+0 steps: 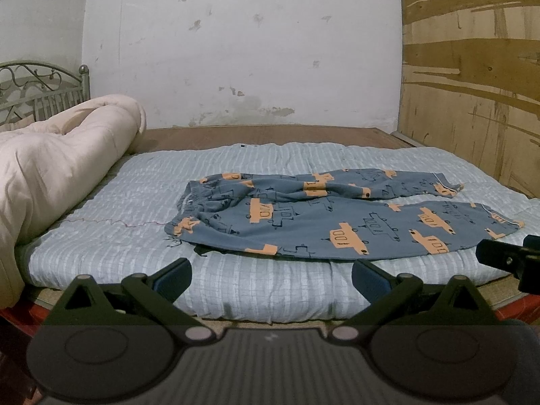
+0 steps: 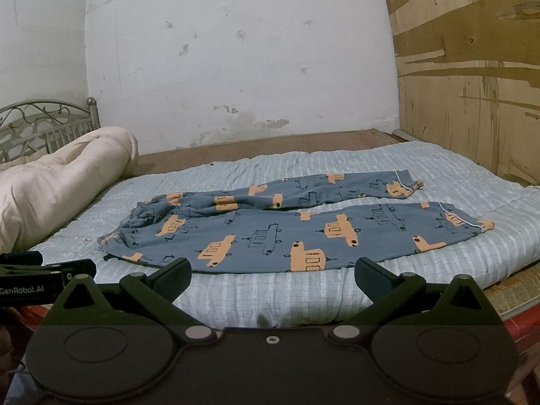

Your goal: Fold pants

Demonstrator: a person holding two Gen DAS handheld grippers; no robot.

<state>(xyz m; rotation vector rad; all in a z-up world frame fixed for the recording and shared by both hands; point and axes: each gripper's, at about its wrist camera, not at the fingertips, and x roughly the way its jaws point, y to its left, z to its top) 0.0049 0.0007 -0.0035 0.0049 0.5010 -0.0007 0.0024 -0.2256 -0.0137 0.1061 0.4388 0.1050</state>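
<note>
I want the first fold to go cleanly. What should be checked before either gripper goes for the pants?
1. Left gripper open and empty: ok.
2. Right gripper open and empty: ok.
3. Pants fully on the quilt, both legs visible: ok.
4. Legs lying flat: not ok, the far leg is twisted and wrinkled.
5. Waistband smooth: not ok, bunched.
6. Comforter apart from the pants: ok.

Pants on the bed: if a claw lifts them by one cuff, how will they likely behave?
The pants look like thin, soft fabric, wrinkled near the waistband, so they would probably droop and trail. Probably light. Pushed, they may bunch on the quilted cover.
</note>
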